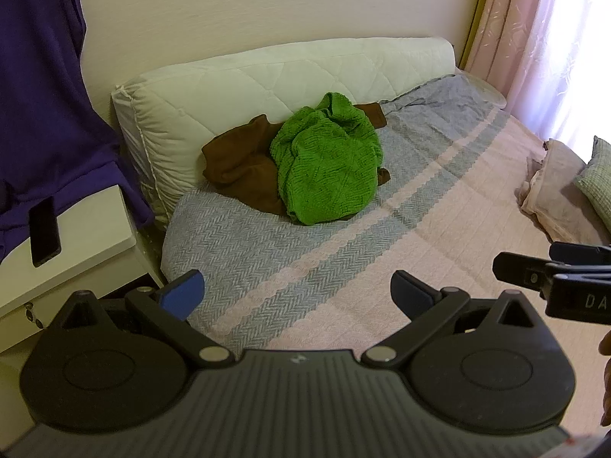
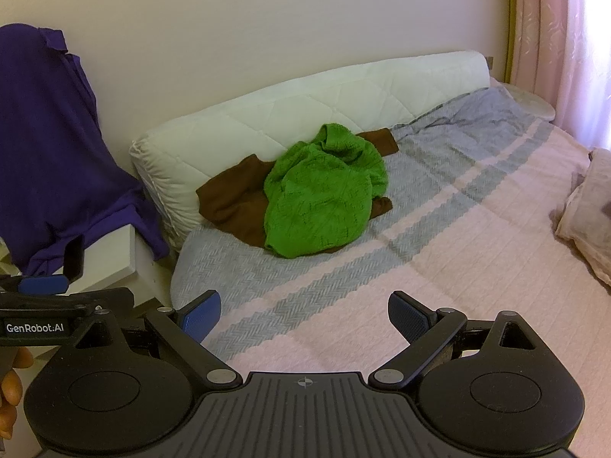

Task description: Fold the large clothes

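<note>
A crumpled green knitted sweater (image 1: pixel 326 160) (image 2: pixel 324 198) lies on the bed on top of a brown garment (image 1: pixel 240 164) (image 2: pixel 233 198), against a long white quilted bolster (image 1: pixel 267 72) (image 2: pixel 305 91). My left gripper (image 1: pixel 298 292) hovers open over the near end of the bed, well short of the heap, nothing between its blue pads. My right gripper (image 2: pixel 304 315) is open and empty too, at about the same distance. Each gripper shows at the edge of the other's view: the right gripper (image 1: pixel 553 278), the left gripper (image 2: pixel 42 284).
The bedspread (image 1: pixel 382 236) (image 2: pixel 439 236) is grey herringbone and pink. A white bedside table (image 1: pixel 88 236) (image 2: pixel 110 259) holds a dark phone (image 1: pixel 45 234) under a hanging purple shirt (image 1: pixel 46 87) (image 2: pixel 53 145). Pink bedding (image 1: pixel 561 191) (image 2: pixel 588 213) lies at the right, curtains (image 1: pixel 542 38) behind.
</note>
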### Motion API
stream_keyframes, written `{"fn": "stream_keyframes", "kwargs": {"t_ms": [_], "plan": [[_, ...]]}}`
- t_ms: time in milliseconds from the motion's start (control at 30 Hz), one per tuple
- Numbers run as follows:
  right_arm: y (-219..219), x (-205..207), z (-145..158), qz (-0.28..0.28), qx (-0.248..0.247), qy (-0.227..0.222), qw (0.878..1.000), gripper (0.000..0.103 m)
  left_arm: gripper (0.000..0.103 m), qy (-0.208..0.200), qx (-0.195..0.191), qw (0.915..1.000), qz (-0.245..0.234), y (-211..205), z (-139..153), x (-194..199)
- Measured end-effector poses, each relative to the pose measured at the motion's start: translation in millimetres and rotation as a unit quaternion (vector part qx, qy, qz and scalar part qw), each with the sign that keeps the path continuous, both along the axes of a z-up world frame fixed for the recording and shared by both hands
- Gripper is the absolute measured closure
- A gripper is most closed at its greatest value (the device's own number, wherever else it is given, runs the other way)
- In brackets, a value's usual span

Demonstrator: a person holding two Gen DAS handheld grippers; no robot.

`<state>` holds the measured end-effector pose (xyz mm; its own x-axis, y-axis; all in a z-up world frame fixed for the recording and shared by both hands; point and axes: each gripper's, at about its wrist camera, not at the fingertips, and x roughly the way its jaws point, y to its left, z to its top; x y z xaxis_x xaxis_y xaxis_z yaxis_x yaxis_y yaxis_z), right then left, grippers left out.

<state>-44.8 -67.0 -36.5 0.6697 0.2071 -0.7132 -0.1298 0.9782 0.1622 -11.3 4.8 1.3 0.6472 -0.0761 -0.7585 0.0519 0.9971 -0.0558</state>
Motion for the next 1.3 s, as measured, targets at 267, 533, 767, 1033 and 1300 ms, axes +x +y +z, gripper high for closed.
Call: {"fn": "stream_keyframes", "kwargs": {"t_ms": [267, 533, 767, 1033, 1300], "plan": [[-3, 5, -1, 0.008, 0.004, 0.003, 1.000, 0.011, 0.001, 0.001, 0.001, 1.0000, 0.005, -1, -1, 2], [-10, 17, -4, 0.021, 0.008, 0.007, 1.000, 0.011, 0.001, 0.002, 0.002, 0.9998, 0.018, -7, -1, 5], [-24, 29, -8, 0.036, 0.010, 0.007, 0.999, 0.011, 0.001, 0.004, 0.002, 0.9996, 0.029, -19, -1, 12], [-46, 47, -15, 0.063, 0.014, 0.014, 0.998, 0.011, 0.001, 0.005, 0.008, 0.9988, 0.048, -37, -1, 20], [-64, 62, -25, 0.064, 0.024, 0.020, 0.997, 0.011, 0.001, 0.006, 0.016, 0.9985, 0.052, -46, -4, 30]]}}
